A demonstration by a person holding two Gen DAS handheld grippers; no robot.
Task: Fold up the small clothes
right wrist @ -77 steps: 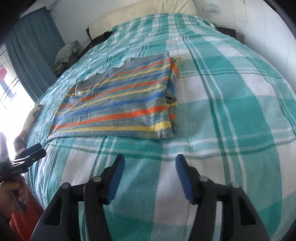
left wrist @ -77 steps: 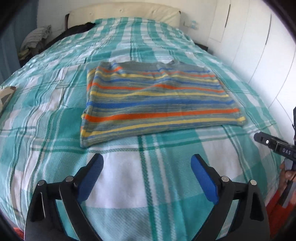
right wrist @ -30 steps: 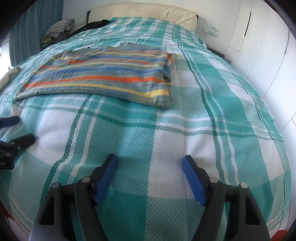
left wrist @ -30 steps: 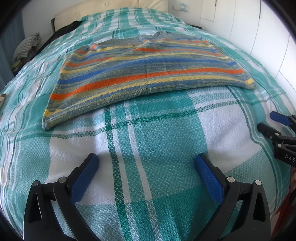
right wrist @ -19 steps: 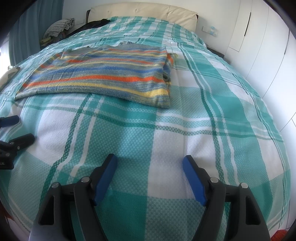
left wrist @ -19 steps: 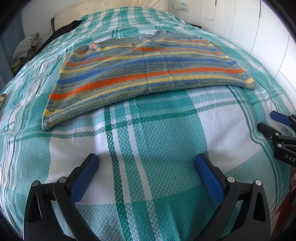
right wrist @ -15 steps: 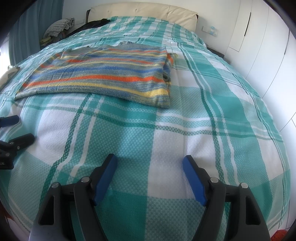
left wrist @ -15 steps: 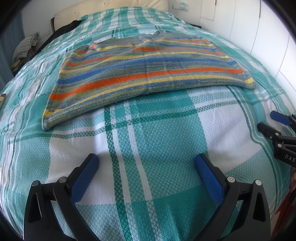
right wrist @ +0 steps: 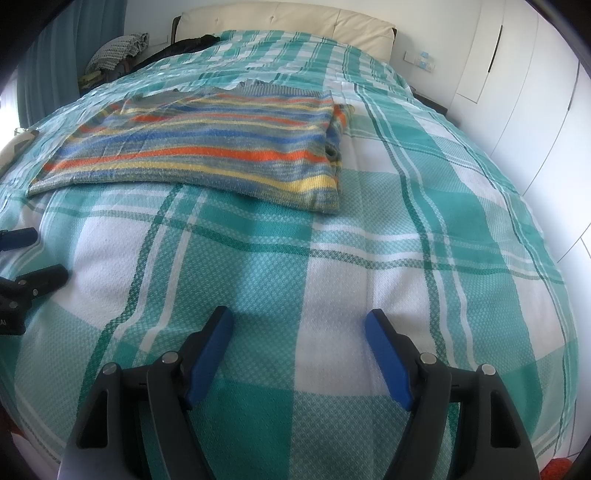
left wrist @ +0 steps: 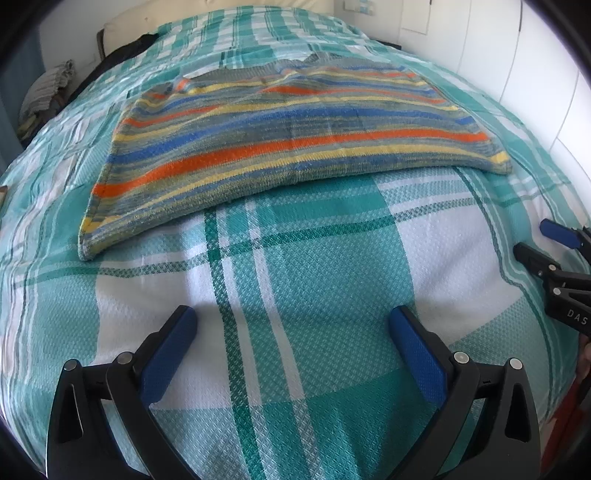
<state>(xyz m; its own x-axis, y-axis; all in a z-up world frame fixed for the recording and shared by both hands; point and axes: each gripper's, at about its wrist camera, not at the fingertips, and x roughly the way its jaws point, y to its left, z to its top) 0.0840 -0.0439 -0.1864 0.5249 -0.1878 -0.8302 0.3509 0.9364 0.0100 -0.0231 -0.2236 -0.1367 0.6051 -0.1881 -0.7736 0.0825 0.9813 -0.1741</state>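
Observation:
A striped knitted garment [left wrist: 288, 144], in orange, blue, yellow and grey bands, lies folded flat in a rectangle on the bed; it also shows in the right wrist view [right wrist: 207, 147]. My left gripper [left wrist: 291, 317] is open and empty, low over the bedspread well short of the garment's near edge. My right gripper [right wrist: 299, 319] is open and empty, also short of the garment, off its right corner. Each gripper shows at the edge of the other's view: the right gripper [left wrist: 532, 243] and the left gripper [right wrist: 37, 254].
The bed has a teal and white checked bedspread [right wrist: 406, 229] and a cream headboard [right wrist: 288, 18]. White wardrobe doors [right wrist: 535, 92] stand along the right side. Dark clothes and a bundle [right wrist: 122, 48] lie at the far left by a blue curtain.
Since 2.6 s ago both grippers have dropped lower and nearer to the bedspread. In the last second nothing has visibly moved.

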